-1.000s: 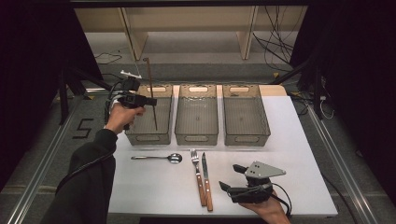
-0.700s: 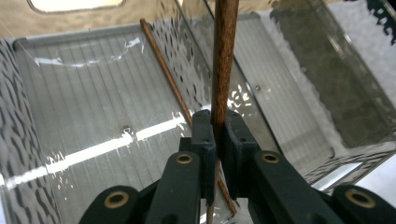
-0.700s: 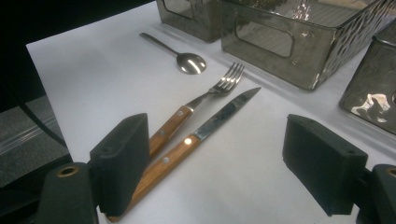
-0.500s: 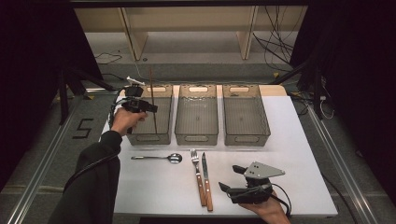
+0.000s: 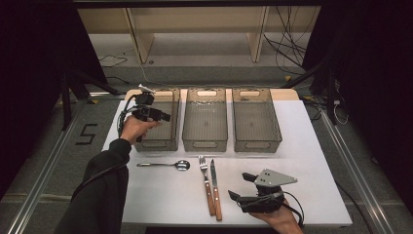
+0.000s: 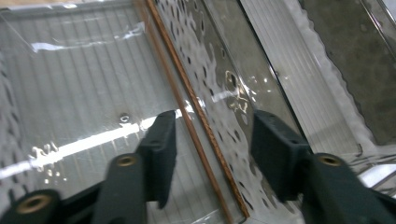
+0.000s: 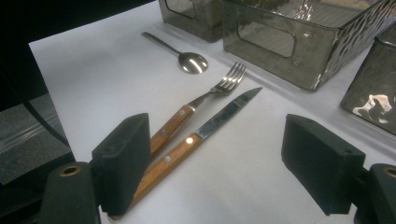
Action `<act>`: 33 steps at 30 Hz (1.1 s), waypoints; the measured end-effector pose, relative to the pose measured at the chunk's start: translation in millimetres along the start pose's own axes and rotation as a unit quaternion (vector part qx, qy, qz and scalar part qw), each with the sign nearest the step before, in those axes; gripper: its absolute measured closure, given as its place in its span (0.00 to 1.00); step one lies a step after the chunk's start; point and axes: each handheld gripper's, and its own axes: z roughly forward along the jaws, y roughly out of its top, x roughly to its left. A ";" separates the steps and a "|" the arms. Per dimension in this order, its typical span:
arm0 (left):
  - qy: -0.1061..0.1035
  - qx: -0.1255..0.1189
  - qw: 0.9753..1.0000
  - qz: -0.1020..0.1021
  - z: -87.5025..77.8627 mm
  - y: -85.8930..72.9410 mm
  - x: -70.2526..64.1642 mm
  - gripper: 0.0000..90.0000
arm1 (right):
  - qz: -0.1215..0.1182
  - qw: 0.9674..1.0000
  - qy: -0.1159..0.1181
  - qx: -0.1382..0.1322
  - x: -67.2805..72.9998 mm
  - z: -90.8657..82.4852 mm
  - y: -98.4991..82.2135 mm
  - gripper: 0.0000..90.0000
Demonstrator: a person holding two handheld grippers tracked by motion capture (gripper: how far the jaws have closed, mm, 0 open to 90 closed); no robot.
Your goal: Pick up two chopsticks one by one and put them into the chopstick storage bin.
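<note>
Chopsticks point(image 6: 196, 116), a thin brown pair, lie in the left bin point(image 5: 168, 141) along its right wall, between the jaws of the left hand-held gripper point(image 5: 155, 117) but not pinched; those jaws have just been opening, so it reads as released, drop likely done. Working outward from the near edge: right hand-held gripper point(image 5: 238, 187) rests on the white desk point(image 5: 311, 161) at the near right, jaws wide apart and empty, pointed toward the cutlery. Just left of it lie a wood-handled fork point(image 7: 196, 105) and knife point(image 7: 201, 133) side by side, handles toward the person; a steel spoon point(image 5: 168, 165) lies farther left, apart from them. These three look unsorted. Behind them sit three clear smoky bins in a row; the middle bin point(image 5: 204, 144) and right bin point(image 5: 255, 145) look empty. My read: one item binned, three to go. Beyond the desk: grey floor, light wooden shelf legs, loose cables, dark surroundings.
</note>
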 end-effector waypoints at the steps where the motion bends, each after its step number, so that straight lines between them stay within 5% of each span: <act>1: -0.001 -0.003 1.000 -0.002 -1.5 -0.1 0.4 0.53 | -0.002 1.000 -0.001 -0.001 0.1 0.1 0.0 0.27; 12: -0.010 -0.057 0.998 0.024 -41.2 -8.7 -11.1 0.28 | 0.000 1.000 -0.001 0.002 0.8 0.9 0.4 0.27; 19: -0.046 -0.088 0.993 0.070 -66.6 -31.1 -31.6 0.27 | 0.003 1.000 -0.004 0.002 1.3 0.6 -0.2 0.27; 28: -0.080 -0.074 0.984 0.142 -75.2 -69.6 -58.8 0.27 | 0.010 1.000 -0.003 -0.004 0.3 -1.8 -2.8 0.27; 33: -0.103 -0.081 0.981 0.143 -72.0 -86.4 -61.2 0.24 | 0.011 1.000 -0.004 -0.005 0.6 -2.9 -4.6 0.27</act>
